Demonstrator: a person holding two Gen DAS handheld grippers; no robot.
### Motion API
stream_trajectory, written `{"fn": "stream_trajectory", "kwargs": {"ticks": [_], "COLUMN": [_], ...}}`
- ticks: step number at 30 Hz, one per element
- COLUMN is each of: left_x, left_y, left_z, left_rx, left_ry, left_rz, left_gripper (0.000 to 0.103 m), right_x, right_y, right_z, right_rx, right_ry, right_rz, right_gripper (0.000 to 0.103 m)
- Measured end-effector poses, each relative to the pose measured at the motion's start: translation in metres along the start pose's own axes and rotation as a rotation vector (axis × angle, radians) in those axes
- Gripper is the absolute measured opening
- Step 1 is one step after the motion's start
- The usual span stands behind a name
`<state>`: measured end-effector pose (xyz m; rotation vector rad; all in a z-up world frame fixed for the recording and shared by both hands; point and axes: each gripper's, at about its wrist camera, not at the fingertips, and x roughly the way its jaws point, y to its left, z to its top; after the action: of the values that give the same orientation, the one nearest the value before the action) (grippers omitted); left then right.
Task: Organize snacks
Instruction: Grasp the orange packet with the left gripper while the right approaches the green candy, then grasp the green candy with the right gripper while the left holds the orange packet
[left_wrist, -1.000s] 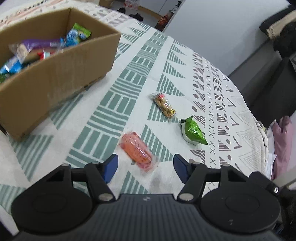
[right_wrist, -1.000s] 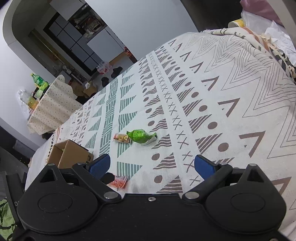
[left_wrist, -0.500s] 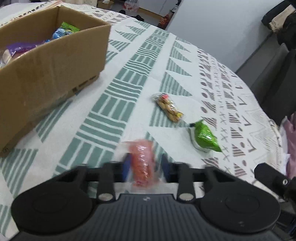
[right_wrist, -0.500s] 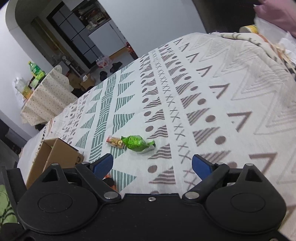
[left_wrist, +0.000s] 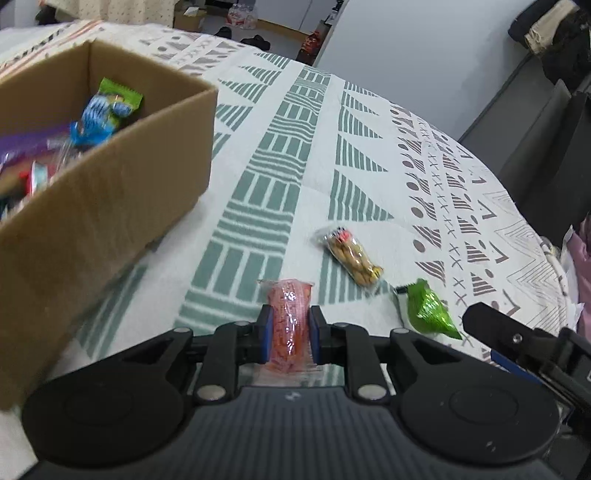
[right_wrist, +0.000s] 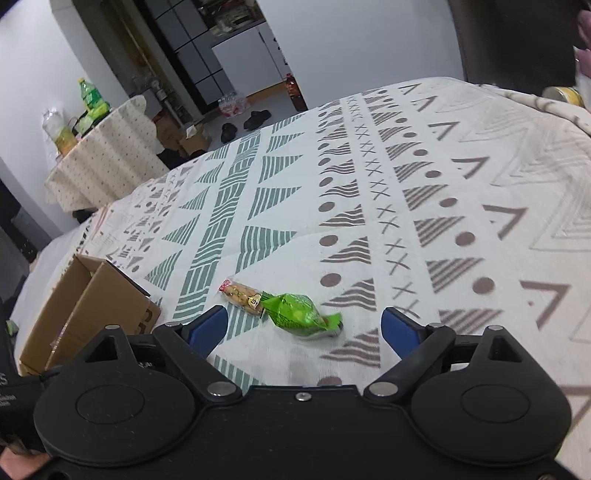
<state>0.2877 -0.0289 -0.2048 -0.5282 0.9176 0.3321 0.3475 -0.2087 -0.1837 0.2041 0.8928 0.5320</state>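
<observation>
Closing since a second ago, left hand-held gripper (left_wrist: 289, 329) now pinches the pink snack packet (left_wrist: 289, 314); right hand-held gripper (right_wrist: 303, 329) gapes wide.

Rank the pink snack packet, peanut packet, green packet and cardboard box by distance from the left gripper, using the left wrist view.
1. pink snack packet, clamped in the left gripper.
2. green packet, right.
3. peanut packet, ahead; close to call with green.
4. cardboard box, left.

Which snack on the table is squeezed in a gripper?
The pink-orange packet, pinched by the left gripper. The peanut packet and green packet lie loose on the cloth.
</observation>
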Motion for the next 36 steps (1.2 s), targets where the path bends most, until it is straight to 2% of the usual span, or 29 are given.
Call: {"fn": "stream_trajectory", "kwargs": {"ticks": [6, 15, 17, 20, 25, 26, 36], "left_x": [0.004, 0.006, 0.006, 0.005, -0.003, -0.006, -0.042], "left_y": [0.003, 0.001, 0.002, 0.002, -0.001, -0.003, -0.007], "left_z": [0.010, 0.011, 0.011, 0.011, 0.011, 0.010, 0.007], "left_rx": [0.021, 0.047, 0.051, 0.060, 0.066, 0.071, 0.089], "left_ry": [0.006, 0.014, 0.017, 0.015, 0.008, 0.004, -0.036], "left_rz": [0.008, 0.002, 0.002, 0.005, 0.006, 0.003, -0.013], "left_gripper": [0.019, 0.019, 0.019, 0.018, 0.018, 0.018, 0.018], "right_x": [0.014, 0.031, 0.029, 0.024, 0.013, 0.009, -0.017], "right_y": [0.004, 0.010, 0.012, 0.018, 0.017, 0.018, 0.015], "right_z": [0.006, 0.005, 0.005, 0.004, 0.004, 0.004, 0.001], "right_rx": [-0.022, -0.076, -0.075, -0.097, -0.060, -0.053, 0.027], "right_ry": [-0.009, -0.007, 0.002, 0.003, 0.004, -0.003, -0.027], "right_rz": [-0.015, -0.030, 0.004, 0.011, 0.027, 0.036, 0.065], "right_gripper": [0.084, 0.059, 0.035, 0.029, 0.019, 0.000, 0.000]}}
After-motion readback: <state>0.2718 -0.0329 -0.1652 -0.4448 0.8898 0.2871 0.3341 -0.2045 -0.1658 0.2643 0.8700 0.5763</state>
